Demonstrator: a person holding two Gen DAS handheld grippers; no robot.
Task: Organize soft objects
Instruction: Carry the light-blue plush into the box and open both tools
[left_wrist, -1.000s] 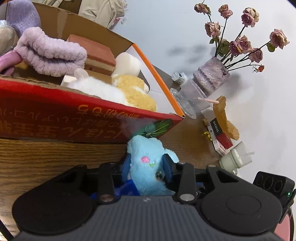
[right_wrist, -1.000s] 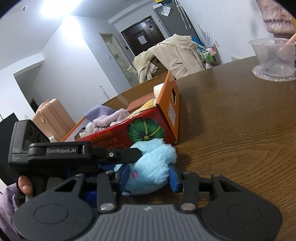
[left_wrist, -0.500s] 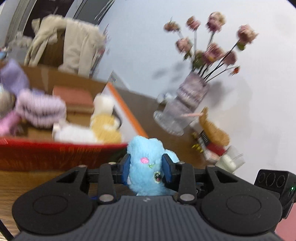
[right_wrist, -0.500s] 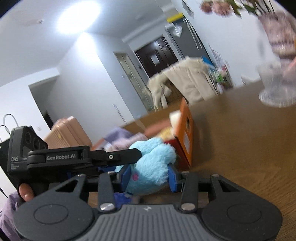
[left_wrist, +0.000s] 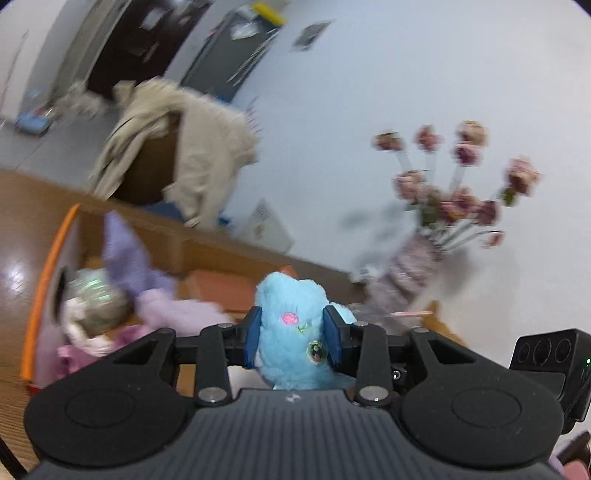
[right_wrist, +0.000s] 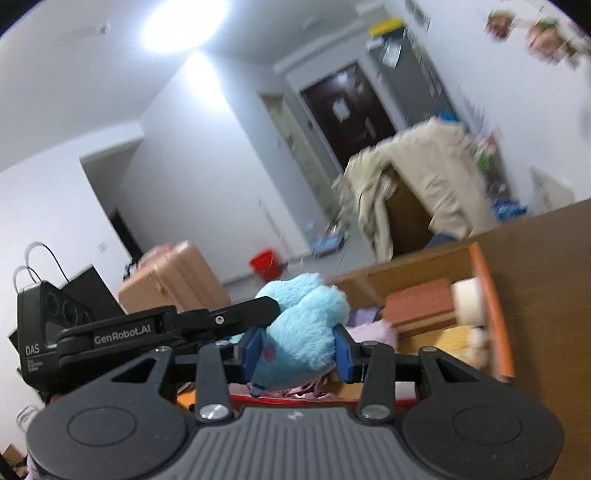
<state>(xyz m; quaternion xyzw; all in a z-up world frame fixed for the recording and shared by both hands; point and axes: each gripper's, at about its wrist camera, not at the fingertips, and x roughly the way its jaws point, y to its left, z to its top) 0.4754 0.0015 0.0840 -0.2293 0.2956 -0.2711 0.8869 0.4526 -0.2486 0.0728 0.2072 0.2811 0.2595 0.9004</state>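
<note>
Both the left tongs (left_wrist: 291, 338) and the right tongs (right_wrist: 297, 349) are clamped on one blue plush toy (left_wrist: 295, 332), held aloft above the open cardboard box (right_wrist: 495, 325) on the wooden tabletop (right_wrist: 546, 280). The fluffy, squashy pile could slip through the smooth blue pads, or the toy could stretch if the two pull apart. Released unevenly, it might catch the orange rim and tumble outside. Lilac knits (left_wrist: 147, 295) already crowd the box.
</note>
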